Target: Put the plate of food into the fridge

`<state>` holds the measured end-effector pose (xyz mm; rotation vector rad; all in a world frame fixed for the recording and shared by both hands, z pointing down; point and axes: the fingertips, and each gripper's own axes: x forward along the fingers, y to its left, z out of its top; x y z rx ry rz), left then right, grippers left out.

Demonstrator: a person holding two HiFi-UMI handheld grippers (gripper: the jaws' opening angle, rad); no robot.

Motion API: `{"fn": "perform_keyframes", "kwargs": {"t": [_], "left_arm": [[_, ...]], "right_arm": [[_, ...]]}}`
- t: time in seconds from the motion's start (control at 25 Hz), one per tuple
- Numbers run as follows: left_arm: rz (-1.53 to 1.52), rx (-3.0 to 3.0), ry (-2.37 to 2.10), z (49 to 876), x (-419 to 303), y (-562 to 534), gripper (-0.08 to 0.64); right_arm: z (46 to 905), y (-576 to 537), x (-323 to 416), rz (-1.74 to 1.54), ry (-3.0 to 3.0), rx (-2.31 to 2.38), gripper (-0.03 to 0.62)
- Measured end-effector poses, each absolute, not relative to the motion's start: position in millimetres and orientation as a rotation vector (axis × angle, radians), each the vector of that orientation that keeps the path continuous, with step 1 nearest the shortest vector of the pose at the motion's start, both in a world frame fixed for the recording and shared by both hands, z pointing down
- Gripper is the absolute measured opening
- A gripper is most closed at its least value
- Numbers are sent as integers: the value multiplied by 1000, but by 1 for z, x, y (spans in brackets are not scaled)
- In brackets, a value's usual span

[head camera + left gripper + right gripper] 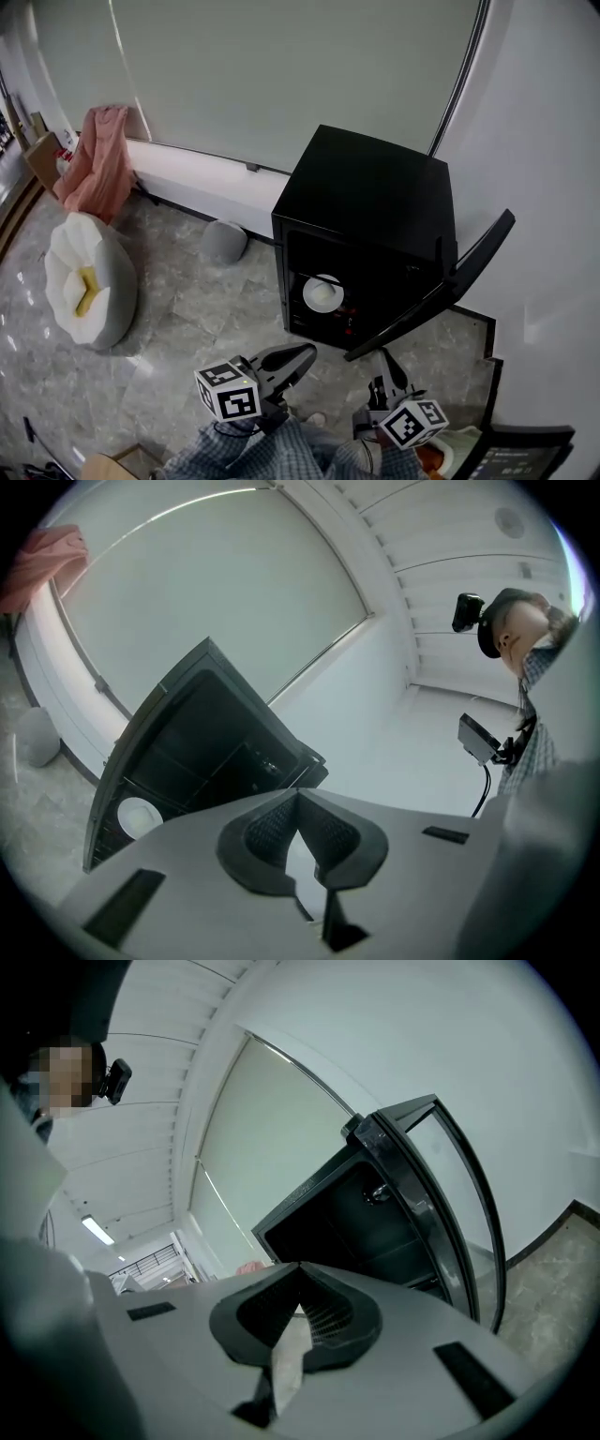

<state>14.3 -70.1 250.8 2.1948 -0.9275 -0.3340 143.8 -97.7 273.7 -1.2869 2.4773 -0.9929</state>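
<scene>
A small black fridge stands on the floor by the wall with its door swung open to the right. Inside, on a lower shelf, sits a white plate of food, which also shows in the left gripper view. My left gripper is low in the head view, in front of the fridge, its jaws shut and empty. My right gripper is beside it near the door's lower edge, also shut with nothing held. Both grippers are clear of the fridge, whose open door shows in the right gripper view.
A white beanbag-like seat with a yellow item lies at left. A pink cloth hangs by the low white ledge. A grey round object rests left of the fridge. A dark device sits at bottom right. Marble floor spreads around.
</scene>
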Motion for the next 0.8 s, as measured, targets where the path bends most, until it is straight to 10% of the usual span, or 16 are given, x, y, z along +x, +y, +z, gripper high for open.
{"fn": "perform_keyframes", "kwargs": {"t": [0.8], "left_arm": [[-237, 2400, -887, 213, 37, -79, 6]], "right_arm": [[219, -106, 140, -808, 2519, -1214, 8]]}}
